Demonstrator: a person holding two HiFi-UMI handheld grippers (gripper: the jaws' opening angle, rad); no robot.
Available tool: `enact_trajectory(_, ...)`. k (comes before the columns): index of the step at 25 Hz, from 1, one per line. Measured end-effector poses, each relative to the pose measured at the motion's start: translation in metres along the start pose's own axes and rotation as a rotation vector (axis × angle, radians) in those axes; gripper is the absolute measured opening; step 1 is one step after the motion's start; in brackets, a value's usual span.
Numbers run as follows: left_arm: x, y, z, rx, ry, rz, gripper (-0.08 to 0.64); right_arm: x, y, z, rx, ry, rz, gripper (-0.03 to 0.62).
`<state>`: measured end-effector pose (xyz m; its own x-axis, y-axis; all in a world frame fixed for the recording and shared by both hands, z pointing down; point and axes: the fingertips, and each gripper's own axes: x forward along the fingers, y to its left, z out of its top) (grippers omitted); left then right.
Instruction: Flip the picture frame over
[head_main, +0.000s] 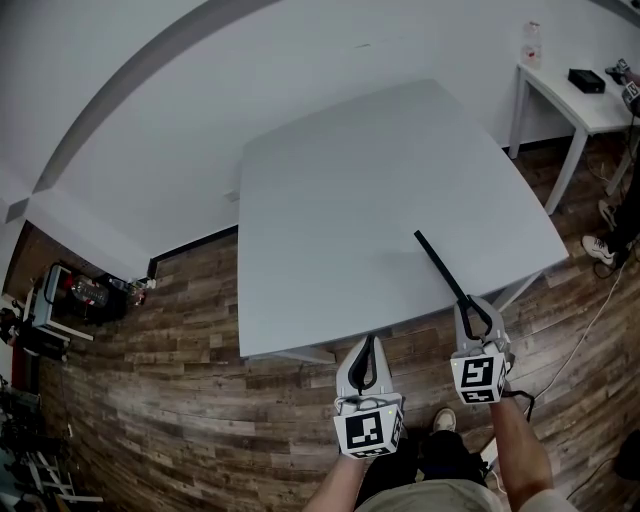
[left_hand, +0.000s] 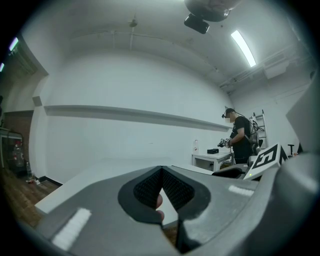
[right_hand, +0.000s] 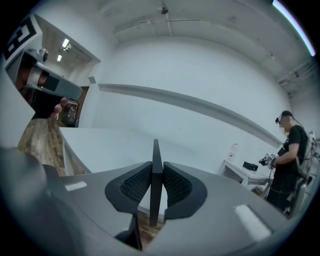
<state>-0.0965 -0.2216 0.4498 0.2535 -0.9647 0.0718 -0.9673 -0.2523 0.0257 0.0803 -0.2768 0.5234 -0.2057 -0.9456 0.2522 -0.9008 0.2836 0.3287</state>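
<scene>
A thin black picture frame stands on edge, lifted over the front right part of the white table. My right gripper is shut on its near end. In the right gripper view the frame shows edge-on as a narrow upright black strip, with both pads pressed on it at my right gripper. My left gripper hangs just off the table's front edge, apart from the frame. It points level, and its jaws meet at the tips with nothing held.
A small white side table at the far right carries a black box and a bottle. A person stands beside it. Wooden floor surrounds the table, with equipment at the left wall.
</scene>
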Motion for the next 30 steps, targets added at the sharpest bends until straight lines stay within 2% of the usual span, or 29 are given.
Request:
enact_trajectory(7, -0.002, 0.002, -0.007, -0.001, 0.006, 0.003, 0.000, -0.001, 0.013, -0.004, -0.148, 0.017, 0.005, 0.097)
enact_trajectory(20, -0.004, 0.002, -0.012, 0.004, 0.016, 0.015, 0.000, 0.004, 0.027, -0.019, -0.317, 0.056, 0.043, 0.095)
enact_trajectory(26, -0.004, 0.005, -0.010, 0.001, 0.016, 0.016, 0.000, 0.010, 0.040, -0.032, -0.494, 0.094, 0.068, 0.095)
enact_trajectory(30, -0.005, 0.005, -0.011, 0.002, 0.019, 0.017, 0.000, 0.015, 0.047, -0.042, -0.572, 0.113, 0.077, 0.095)
